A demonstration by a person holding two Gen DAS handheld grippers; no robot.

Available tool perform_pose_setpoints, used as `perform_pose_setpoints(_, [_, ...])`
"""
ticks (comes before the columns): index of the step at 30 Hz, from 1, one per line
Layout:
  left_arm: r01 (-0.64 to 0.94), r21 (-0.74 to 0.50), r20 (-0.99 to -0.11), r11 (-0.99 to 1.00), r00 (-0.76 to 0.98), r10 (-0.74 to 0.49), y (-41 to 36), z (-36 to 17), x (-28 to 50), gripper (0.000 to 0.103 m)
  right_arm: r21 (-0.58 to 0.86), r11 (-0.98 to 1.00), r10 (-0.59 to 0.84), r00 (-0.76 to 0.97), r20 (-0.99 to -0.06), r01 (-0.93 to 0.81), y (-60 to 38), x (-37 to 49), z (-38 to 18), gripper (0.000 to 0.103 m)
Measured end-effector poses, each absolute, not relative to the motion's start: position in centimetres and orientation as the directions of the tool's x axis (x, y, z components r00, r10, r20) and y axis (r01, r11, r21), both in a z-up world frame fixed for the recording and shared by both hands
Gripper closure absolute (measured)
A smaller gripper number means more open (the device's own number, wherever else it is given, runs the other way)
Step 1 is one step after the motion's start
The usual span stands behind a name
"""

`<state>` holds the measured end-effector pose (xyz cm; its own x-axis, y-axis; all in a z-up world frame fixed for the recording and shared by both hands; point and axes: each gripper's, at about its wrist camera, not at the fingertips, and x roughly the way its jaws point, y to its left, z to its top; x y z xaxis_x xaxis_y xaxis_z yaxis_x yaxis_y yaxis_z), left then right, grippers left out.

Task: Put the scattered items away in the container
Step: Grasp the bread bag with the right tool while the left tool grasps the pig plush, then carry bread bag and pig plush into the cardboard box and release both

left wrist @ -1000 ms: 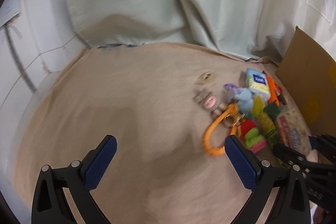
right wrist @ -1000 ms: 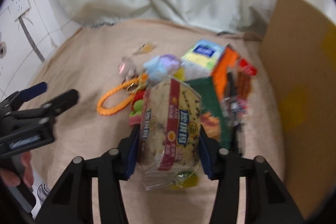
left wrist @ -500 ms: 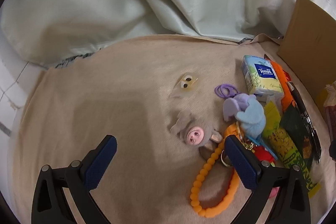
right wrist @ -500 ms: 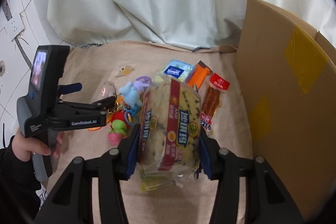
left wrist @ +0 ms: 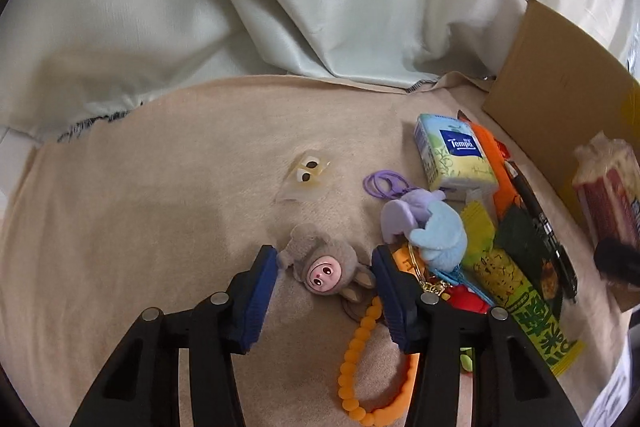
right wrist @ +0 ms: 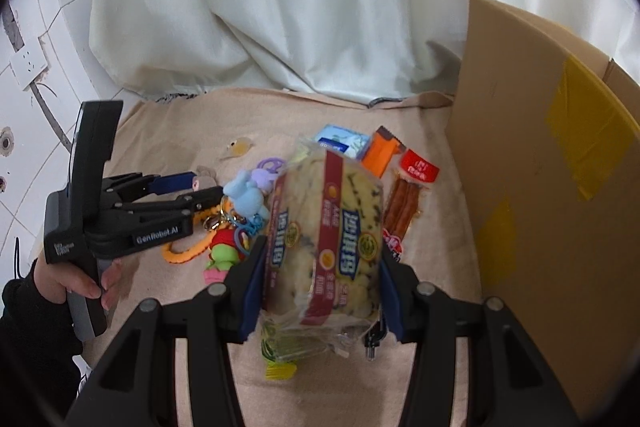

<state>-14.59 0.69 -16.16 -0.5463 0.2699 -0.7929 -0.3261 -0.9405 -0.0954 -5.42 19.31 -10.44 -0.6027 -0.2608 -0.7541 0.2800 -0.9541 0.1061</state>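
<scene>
A small grey plush toy with a pink face (left wrist: 323, 269) lies on the beige cloth between the blue pads of my left gripper (left wrist: 325, 255). Its jaws are closing, and the pads stand at the toy's edges without squeezing it. In the right wrist view the left gripper (right wrist: 202, 185) reaches into the toy pile from the left. My right gripper (right wrist: 320, 251) is shut on a bread packet with red bands (right wrist: 326, 227), held above the cloth beside the cardboard box (right wrist: 540, 187). That box (left wrist: 560, 67) also shows at the right of the left wrist view.
An orange bead loop (left wrist: 356, 359), a blue and purple plush (left wrist: 436, 231), a tissue pack (left wrist: 452, 155), a pen (left wrist: 540, 223), green snack packets (left wrist: 516, 287) and a flat eye sticker (left wrist: 306, 175) lie near. A sausage packet (right wrist: 404, 203) lies by the box. Curtains hang behind.
My left gripper swung right and down over the grey plush, then its jaws narrowed around it. The right gripper lifted the bread packet slightly towards the box, then held still.
</scene>
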Motion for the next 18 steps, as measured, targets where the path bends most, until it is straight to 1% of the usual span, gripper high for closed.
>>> perform_pose_setpoints(3, [-0.306, -0.144, -0.784, -0.941, -0.545, 0.297, 0.1, -15.7, -14.5, 0.053, 0.110, -0.953, -0.265, -0.604, -0.752, 0.282, 19.4, -5.4, -10.3, 0.049])
perform_pose_setpoints(7, [-0.279, -0.138, -0.768, -0.950, -0.576, 0.281, -0.6, -14.0, -13.6, 0.053, 0.112, -0.951, -0.272, -0.612, -0.742, 0.287, 19.5, -5.1, -9.8, 0.049])
perform_pose_setpoints(10, [-0.257, -0.146, -0.746, -0.955, -0.605, 0.277, -1.3, -11.6, -12.4, 0.053, 0.118, -0.946, -0.289, -0.624, -0.726, 0.301, 19.4, -4.8, -8.9, 0.049])
perform_pose_setpoints(13, [-0.239, -0.113, -0.727, -0.964, -0.642, 0.244, -1.5, -9.1, -11.0, 0.053, 0.122, -0.940, -0.308, -0.642, -0.702, 0.318, 19.2, -4.5, -7.6, 0.049])
perform_pose_setpoints(18, [-0.166, -0.073, -0.707, -0.983, -0.686, 0.169, -2.2, -5.9, -8.6, 0.053, 0.115, -0.933, -0.328, -0.671, -0.665, 0.342, 18.8, -3.7, -5.8, 0.049])
